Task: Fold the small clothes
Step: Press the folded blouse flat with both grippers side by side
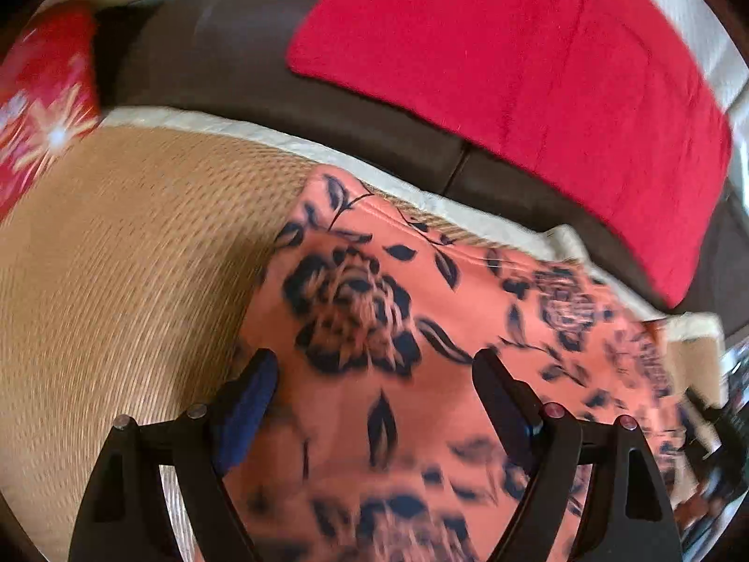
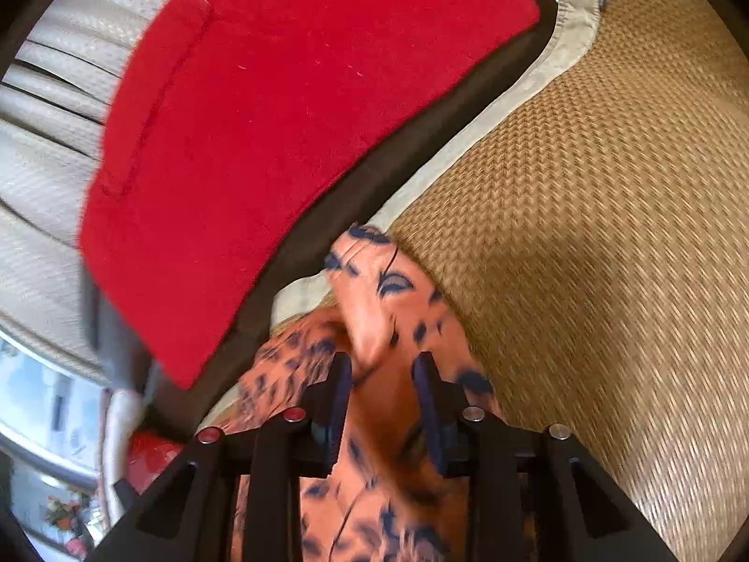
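Note:
An orange garment with dark blue flowers (image 1: 421,328) lies on a woven straw mat (image 1: 117,281). My left gripper (image 1: 374,365) is open and hovers just above the garment's near part, its fingers wide apart. In the right wrist view the same garment (image 2: 384,290) is bunched up into a ridge. My right gripper (image 2: 381,367) has its fingers narrowly apart with a fold of the garment between them. Whether the pads press the cloth is unclear.
A red cushion (image 1: 515,70) lies on a dark brown sofa seat (image 1: 210,47) beyond the mat's cream border (image 2: 491,107). A red patterned cushion (image 1: 42,93) sits at the far left. Beige sofa upholstery (image 2: 47,140) shows at the left of the right wrist view.

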A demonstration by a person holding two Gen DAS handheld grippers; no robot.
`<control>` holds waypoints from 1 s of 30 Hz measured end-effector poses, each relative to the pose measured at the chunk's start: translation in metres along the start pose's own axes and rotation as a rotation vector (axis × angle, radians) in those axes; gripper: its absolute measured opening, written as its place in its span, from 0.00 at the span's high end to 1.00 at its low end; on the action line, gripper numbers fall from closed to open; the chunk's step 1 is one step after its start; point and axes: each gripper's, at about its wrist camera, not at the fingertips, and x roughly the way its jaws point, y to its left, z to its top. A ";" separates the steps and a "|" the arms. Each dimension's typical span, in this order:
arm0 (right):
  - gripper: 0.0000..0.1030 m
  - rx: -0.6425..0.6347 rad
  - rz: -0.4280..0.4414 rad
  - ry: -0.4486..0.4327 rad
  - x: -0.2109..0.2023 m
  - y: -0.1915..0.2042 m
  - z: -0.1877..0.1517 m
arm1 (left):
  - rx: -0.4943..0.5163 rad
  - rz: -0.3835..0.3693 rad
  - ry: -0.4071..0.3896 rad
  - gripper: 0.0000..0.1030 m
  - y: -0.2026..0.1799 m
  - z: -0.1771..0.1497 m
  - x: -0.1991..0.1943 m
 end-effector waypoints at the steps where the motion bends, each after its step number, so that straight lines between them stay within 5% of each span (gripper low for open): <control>1: 0.68 -0.004 0.027 0.005 -0.008 0.000 -0.005 | -0.011 -0.023 -0.016 0.17 0.002 -0.010 -0.010; 5: 0.67 -0.074 0.066 0.019 -0.045 -0.002 -0.033 | -0.013 -0.022 -0.025 0.17 0.005 -0.048 -0.032; 10: 0.67 -0.009 0.084 0.059 -0.051 -0.017 -0.056 | -0.021 0.005 -0.054 0.17 0.006 -0.081 -0.045; 12: 0.67 0.026 0.029 0.096 -0.040 -0.030 -0.060 | 0.015 0.052 -0.037 0.17 0.003 -0.085 -0.038; 15: 0.67 0.092 0.076 0.107 -0.041 -0.043 -0.060 | 0.068 0.101 -0.001 0.17 -0.002 -0.086 -0.029; 19: 0.65 0.116 0.080 0.090 -0.057 -0.045 -0.063 | 0.046 0.084 -0.030 0.17 -0.004 -0.082 -0.037; 25: 0.65 -0.012 0.121 0.046 -0.058 -0.004 -0.066 | 0.079 -0.024 -0.153 0.17 -0.018 -0.071 -0.059; 30: 0.65 -0.089 0.158 0.142 -0.025 0.032 -0.080 | 0.143 0.032 -0.055 0.17 -0.042 -0.071 -0.015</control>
